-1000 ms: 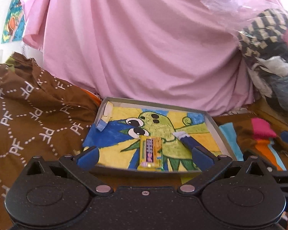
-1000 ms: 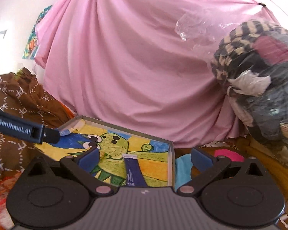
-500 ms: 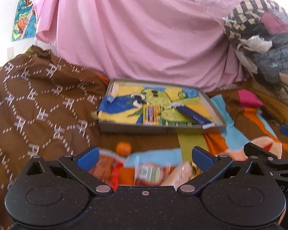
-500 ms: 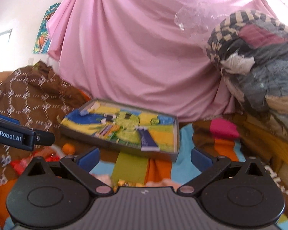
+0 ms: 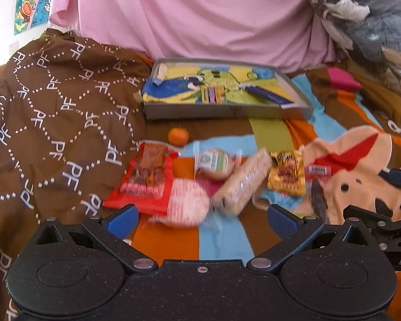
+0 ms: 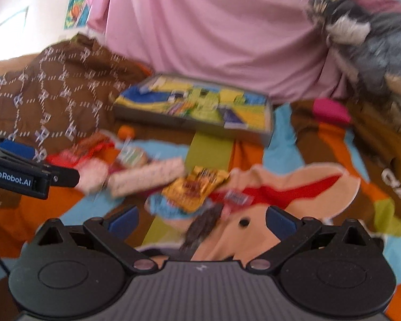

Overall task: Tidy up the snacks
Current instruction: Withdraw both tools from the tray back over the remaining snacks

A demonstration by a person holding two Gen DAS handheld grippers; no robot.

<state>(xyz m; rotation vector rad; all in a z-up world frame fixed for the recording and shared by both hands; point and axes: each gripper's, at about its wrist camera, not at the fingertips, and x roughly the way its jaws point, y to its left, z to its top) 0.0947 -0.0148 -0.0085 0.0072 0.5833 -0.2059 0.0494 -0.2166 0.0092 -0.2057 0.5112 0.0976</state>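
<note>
Straight ahead of the left gripper, at twelve o'clock from its wide-spread, empty jaws, a heap of snacks lies on a patchwork bedspread. Nearest, just beyond the fingertips, sits a pink-and-white round packet, blurred. A red packet lies at eleven o'clock, a round bun in clear wrap further up at twelve, and a long pale bar at one o'clock, its long axis running from seven to one. A yellow packet rests at two o'clock, with a small orange beyond the heap. Further still stands the tray, lined with a cartoon picture and already holding a striped packet and a dark blue bar. My guess is that this gripper, nearer the heap, takes the pink packet or the long bar.

From the right gripper, whose jaws are likewise spread with nothing between them, the view is smeared. A dark ragged thing lies right between the fingertips; I cannot tell what it is. The yellow packet sits at twelve o'clock, this gripper's closest snack. The long bar lies at eleven, lengthwise almost across the view. The tray stands well beyond.
</note>
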